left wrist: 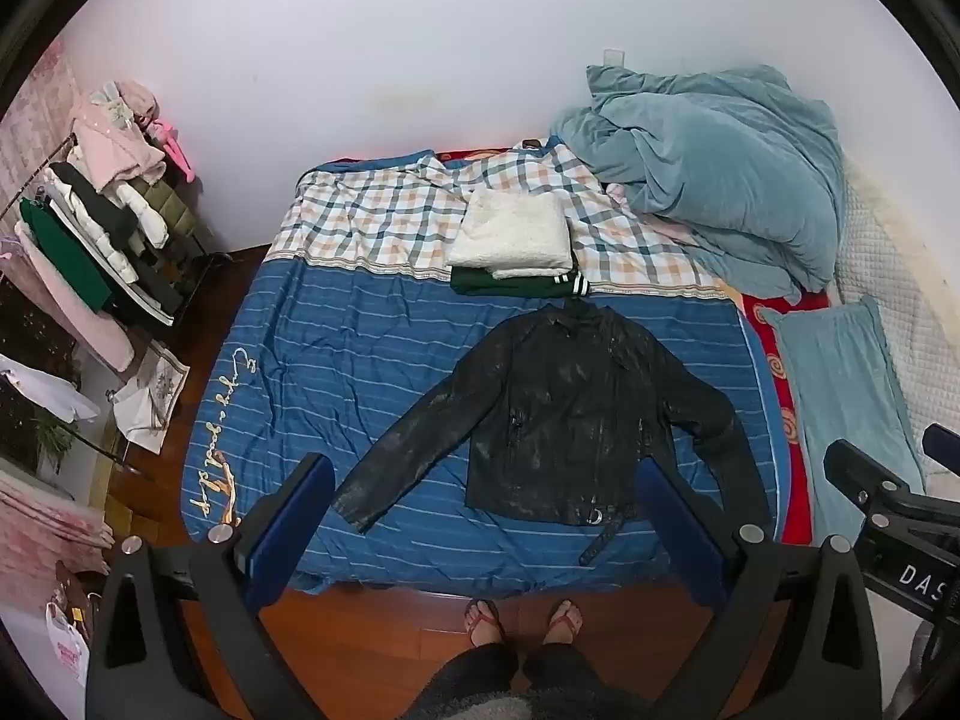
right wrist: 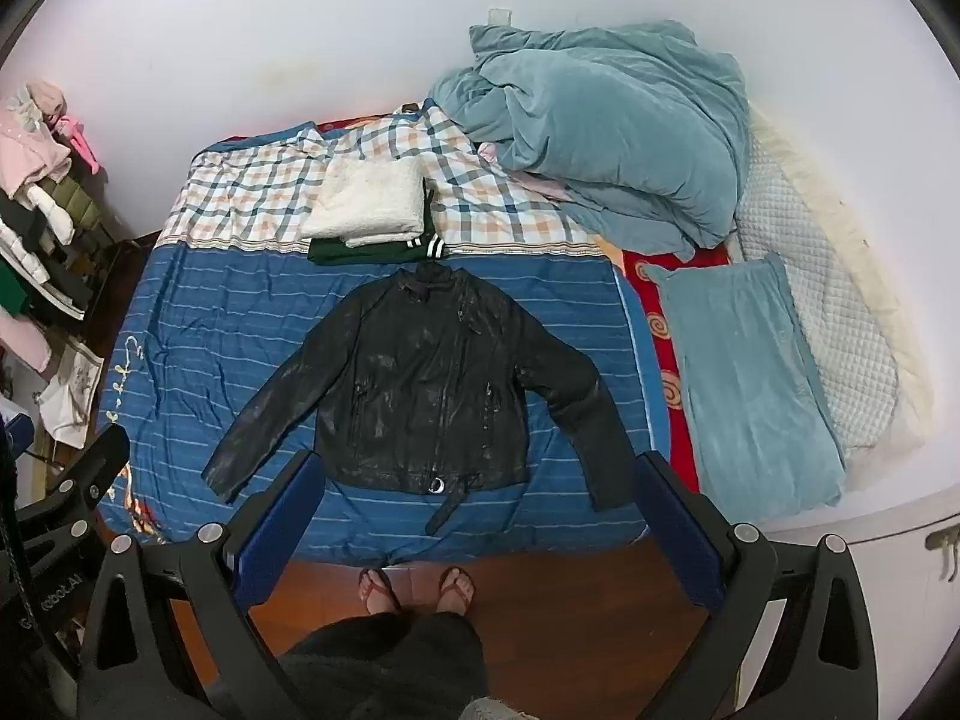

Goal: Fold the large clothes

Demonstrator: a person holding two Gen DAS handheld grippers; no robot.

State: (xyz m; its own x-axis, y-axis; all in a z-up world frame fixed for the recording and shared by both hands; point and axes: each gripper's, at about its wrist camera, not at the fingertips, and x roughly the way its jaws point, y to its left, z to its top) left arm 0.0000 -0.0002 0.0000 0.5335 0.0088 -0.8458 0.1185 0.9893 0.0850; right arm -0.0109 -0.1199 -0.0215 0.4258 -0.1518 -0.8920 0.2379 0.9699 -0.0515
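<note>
Above the black jacket (left wrist: 558, 414), left tool (left wrist: 480, 522) and right tool (right wrist: 474, 510) hang spread wide, empty.

Glossy leather jacket (left wrist: 558, 414), fleecy blanket (left wrist: 720, 174)

Left gripper (left wrist: 486, 516) and right gripper (right wrist: 480, 504) hover side by side, fingers spread wide, gripping nothing.

Black leather jacket (left wrist: 558, 414) lies flat, front up, sleeves spread, unfolded on the blue striped bedsheet (left wrist: 372, 348)
</note>
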